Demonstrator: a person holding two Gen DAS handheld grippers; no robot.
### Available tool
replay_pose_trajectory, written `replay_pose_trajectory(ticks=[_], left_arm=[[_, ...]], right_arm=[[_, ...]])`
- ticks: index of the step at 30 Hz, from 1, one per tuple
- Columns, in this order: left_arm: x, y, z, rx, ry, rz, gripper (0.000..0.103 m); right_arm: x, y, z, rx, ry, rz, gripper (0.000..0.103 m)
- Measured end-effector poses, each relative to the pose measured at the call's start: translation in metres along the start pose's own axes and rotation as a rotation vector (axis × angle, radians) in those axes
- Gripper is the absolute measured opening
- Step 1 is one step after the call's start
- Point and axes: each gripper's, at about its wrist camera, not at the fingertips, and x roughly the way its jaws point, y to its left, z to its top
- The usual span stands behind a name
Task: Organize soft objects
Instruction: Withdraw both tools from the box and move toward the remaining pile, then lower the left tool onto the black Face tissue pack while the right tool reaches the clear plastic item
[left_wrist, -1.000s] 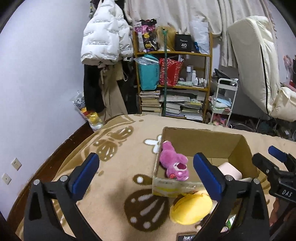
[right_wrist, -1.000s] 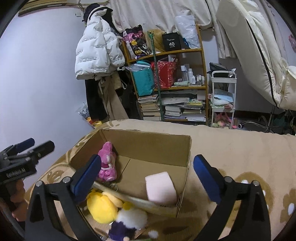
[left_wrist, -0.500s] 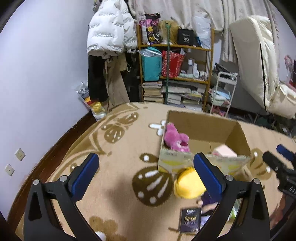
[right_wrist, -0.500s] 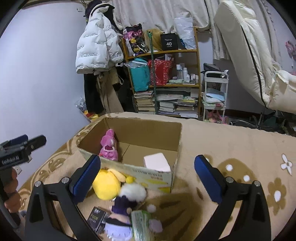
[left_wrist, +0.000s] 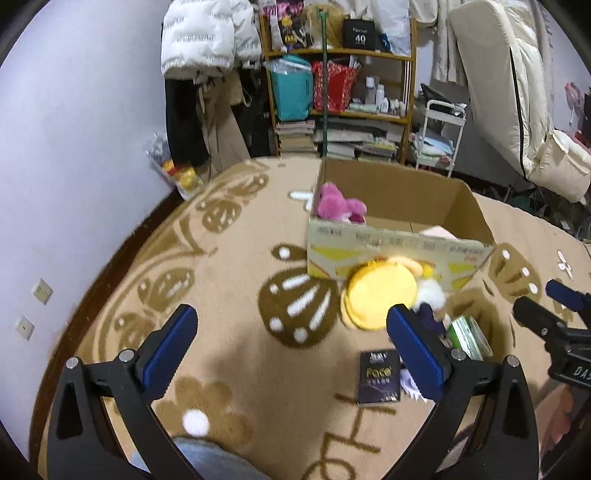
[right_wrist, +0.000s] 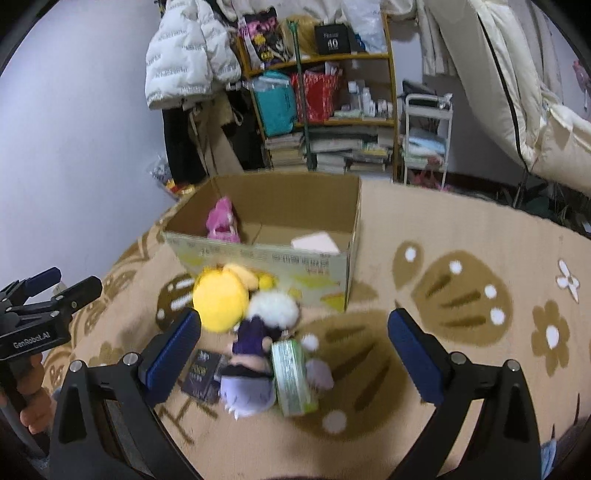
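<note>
An open cardboard box (left_wrist: 388, 254) (right_wrist: 266, 254) stands on the patterned blanket. Inside are a pink plush (left_wrist: 338, 206) (right_wrist: 221, 221) and a pale pink foam block (right_wrist: 316, 242). In front of the box lie a yellow plush (left_wrist: 380, 295) (right_wrist: 221, 299), a white-haired doll in purple (right_wrist: 255, 347) and a green pack (right_wrist: 293, 373). My left gripper (left_wrist: 291, 350) is open and empty, held above the blanket left of the toys. My right gripper (right_wrist: 293, 354) is open and empty, above the doll and pack.
A small black box (left_wrist: 380, 378) (right_wrist: 203, 374) lies beside the doll. A cluttered shelf (left_wrist: 340, 96) with books and bags, a hanging white jacket (left_wrist: 203, 37) and a white cart (left_wrist: 439, 140) stand behind the bed. A wall runs along the left.
Both grippers have pulled back and up from the box. The box now sits farther away, and the toys and black box in front of it have come into view.
</note>
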Motion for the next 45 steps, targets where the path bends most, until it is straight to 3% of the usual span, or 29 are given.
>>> replay_pose_trajectory(ticks=[12, 25, 37, 42, 45], left_arm=[[0.036, -0.006, -0.008, -0.014, 0.131, -0.056, 0.101], [0.069, -0.031, -0.017, 0.044, 0.238, -0.112, 0.101], [0.100, -0.052, -0.030, 0.083, 0.351, -0.141, 0.101], [0.112, -0.055, -0.036, 0.087, 0.410, -0.152, 0.101], [0.117, -0.057, -0.040, 0.095, 0.430, -0.146, 0.101]], right_arm=[[0.031, -0.011, -0.009, 0.064, 0.142, -0.036, 0.103], [0.065, -0.021, -0.015, 0.141, 0.291, -0.032, 0.092], [0.084, -0.021, -0.021, 0.141, 0.379, -0.047, 0.055], [0.087, -0.022, -0.021, 0.145, 0.381, -0.042, 0.046], [0.086, -0.024, -0.020, 0.154, 0.376, -0.034, 0.035]])
